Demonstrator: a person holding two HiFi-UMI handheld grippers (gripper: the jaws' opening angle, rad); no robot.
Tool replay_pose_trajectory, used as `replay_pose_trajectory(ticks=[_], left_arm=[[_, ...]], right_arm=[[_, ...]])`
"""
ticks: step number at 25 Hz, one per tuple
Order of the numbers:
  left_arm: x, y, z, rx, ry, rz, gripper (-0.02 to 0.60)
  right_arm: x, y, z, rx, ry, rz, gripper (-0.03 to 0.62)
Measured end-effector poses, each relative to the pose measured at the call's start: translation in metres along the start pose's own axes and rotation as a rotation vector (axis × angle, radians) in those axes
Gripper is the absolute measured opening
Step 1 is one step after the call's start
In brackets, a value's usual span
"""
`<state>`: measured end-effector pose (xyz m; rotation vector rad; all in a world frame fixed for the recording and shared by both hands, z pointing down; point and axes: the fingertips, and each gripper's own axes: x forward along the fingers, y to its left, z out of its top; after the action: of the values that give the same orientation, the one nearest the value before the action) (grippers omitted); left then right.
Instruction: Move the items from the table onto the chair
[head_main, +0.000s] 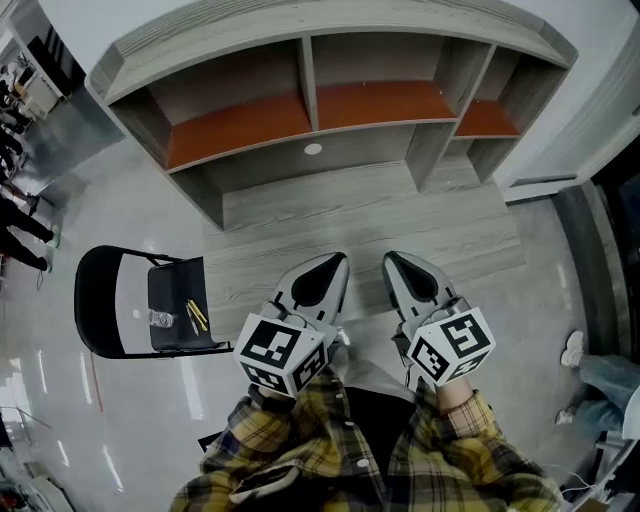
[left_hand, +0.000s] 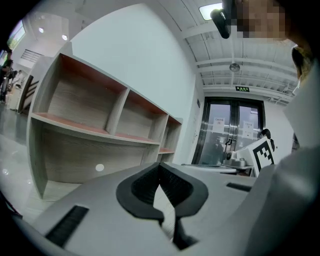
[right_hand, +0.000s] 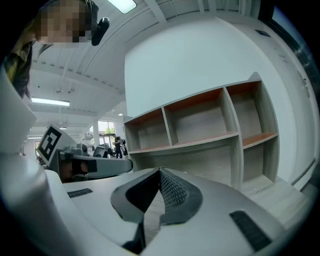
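Observation:
A black folding chair (head_main: 100, 300) stands on the floor left of the grey wooden table (head_main: 300, 215). On its seat lie a yellow item (head_main: 196, 314) and a small clear item (head_main: 162, 319). The part of the tabletop that shows carries no loose item. My left gripper (head_main: 336, 262) and right gripper (head_main: 392, 260) hover side by side over the table's near edge and point at the shelves. Both are shut with nothing between the jaws, as the left gripper view (left_hand: 160, 167) and the right gripper view (right_hand: 160, 172) show.
A shelf unit (head_main: 320, 110) with orange boards rises at the back of the table. People stand far off at the left (head_main: 20, 230). A person's leg and shoe (head_main: 590, 365) are at the right. Glass doors (left_hand: 232, 132) show in the left gripper view.

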<state>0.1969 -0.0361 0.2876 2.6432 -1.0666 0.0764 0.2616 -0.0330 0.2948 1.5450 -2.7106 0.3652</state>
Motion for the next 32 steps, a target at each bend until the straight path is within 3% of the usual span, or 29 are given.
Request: replay_pose_trajectory(ticks=[32], left_arm=[[-0.016,-0.002,-0.003,0.006,0.009,-0.023,0.003]], right_arm=[[0.0,0.025,-0.003,-0.035,0.019,0.004,0.015]])
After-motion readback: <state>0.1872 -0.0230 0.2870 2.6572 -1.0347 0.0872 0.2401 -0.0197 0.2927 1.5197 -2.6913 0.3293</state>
